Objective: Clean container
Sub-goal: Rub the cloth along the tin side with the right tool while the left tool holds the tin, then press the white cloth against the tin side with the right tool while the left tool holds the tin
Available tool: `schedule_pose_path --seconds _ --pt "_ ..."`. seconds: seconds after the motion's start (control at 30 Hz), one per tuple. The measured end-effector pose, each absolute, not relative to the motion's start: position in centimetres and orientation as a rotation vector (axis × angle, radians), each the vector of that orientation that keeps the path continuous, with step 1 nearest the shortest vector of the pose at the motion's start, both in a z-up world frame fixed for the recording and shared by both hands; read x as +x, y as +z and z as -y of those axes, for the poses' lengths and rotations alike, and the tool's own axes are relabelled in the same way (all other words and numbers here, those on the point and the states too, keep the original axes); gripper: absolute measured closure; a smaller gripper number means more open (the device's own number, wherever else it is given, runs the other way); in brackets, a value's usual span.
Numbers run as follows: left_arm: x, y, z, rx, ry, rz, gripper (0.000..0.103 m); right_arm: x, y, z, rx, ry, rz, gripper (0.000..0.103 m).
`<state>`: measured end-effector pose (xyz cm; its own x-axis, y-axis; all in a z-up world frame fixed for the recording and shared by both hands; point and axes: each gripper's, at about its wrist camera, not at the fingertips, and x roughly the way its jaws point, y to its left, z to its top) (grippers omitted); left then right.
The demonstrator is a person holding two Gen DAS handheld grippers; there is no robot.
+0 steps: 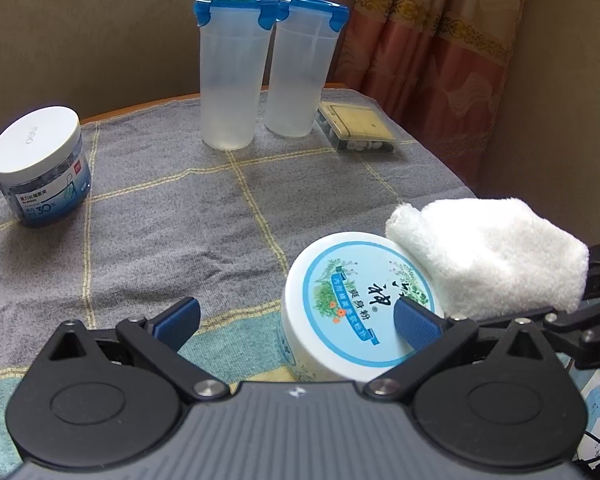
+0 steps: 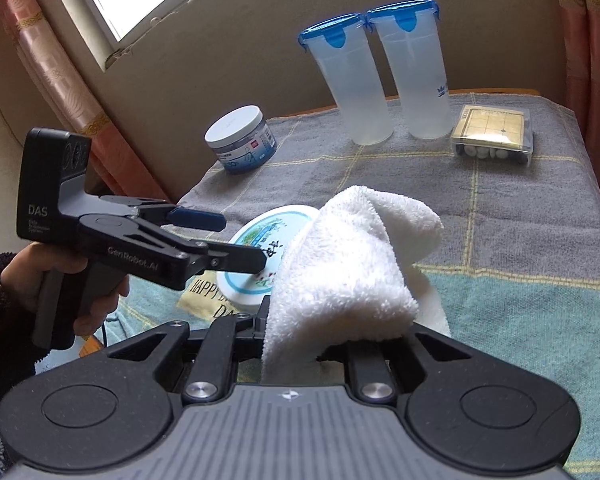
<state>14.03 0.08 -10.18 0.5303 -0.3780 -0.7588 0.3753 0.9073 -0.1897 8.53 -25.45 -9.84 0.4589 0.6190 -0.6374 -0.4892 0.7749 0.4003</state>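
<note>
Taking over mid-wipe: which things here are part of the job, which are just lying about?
In the job:
round white tub
white cloth, clamped in right tool
left tool, open

Lying about:
two tall cups
small jar
game box

Both wrist views closely overlook the table (image 1: 160,208).

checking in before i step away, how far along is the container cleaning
Early to midway. Done: the right gripper has the white towel clamped and brought onto the round tub. In hand: the towel rests against the lid's edge, while the left gripper is open around the tub, not yet closed. Left: wiping most of the lid and the sides; whether the two tall cups need cleaning is unclear.
</note>
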Motion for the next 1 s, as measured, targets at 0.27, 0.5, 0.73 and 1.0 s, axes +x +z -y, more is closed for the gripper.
schedule_pose_path --seconds 0.27,0.5,0.73,1.0 --pt "13.9 -10.1 0.0 0.005 -0.448 -0.898 0.000 6.5 -9.8 23.8 0.173 0.762 -0.879 0.083" --pt "13.8 -10.2 -0.1 0.001 -0.449 -0.894 0.000 5.3 -9.3 22.3 0.181 0.839 -0.883 0.084" --pt "14.0 -10.3 -0.4 -0.017 -0.461 -0.893 0.000 5.2 -6.8 25.9 0.158 0.739 -0.833 0.084" --pt "14.2 -10.6 -0.7 -0.045 -0.473 -0.899 0.000 10.3 -4.1 28.5 -0.019 0.599 -0.743 0.084"
